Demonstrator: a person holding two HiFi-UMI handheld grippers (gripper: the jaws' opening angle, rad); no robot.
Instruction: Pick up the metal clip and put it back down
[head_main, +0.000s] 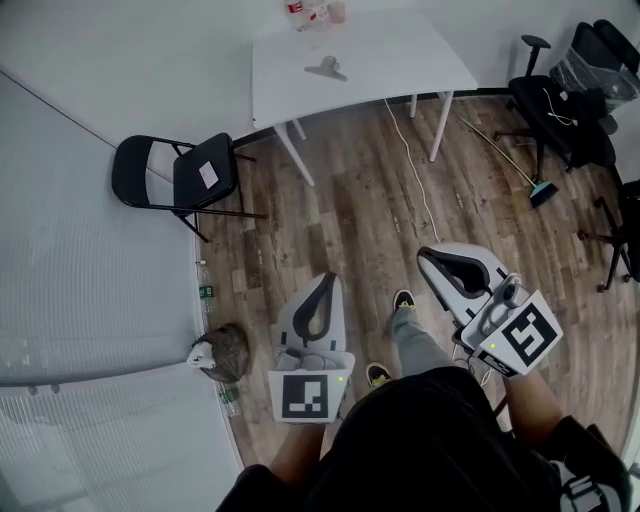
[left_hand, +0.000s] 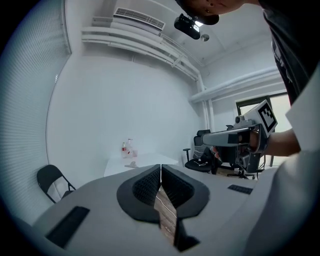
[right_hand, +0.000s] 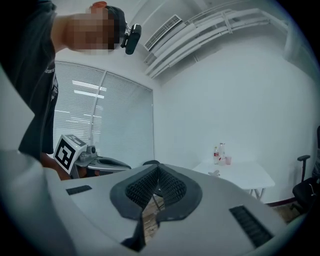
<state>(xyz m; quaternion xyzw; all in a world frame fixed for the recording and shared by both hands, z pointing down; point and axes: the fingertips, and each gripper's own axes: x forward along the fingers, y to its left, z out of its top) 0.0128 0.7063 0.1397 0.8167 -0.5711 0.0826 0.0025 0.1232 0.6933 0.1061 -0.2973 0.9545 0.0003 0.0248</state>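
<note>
On table (head_main: 400, 55), metal clip (head_main: 326, 68), far from left tongs (head_main: 329, 279), right tongs (head_main: 426, 257)

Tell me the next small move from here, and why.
Probably walk closer to the white rectangular table. The grey metal clip lies on it, well beyond the left hand-held gripper and the right hand-held gripper, both shut and empty above the wooden plank floor.

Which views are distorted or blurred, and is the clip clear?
Head view: even light, clip small but clear on the table. Left gripper view: strong fisheye, dark corners, clip tiny. Right gripper view: same fisheye, light streaks on the blinds.
</note>
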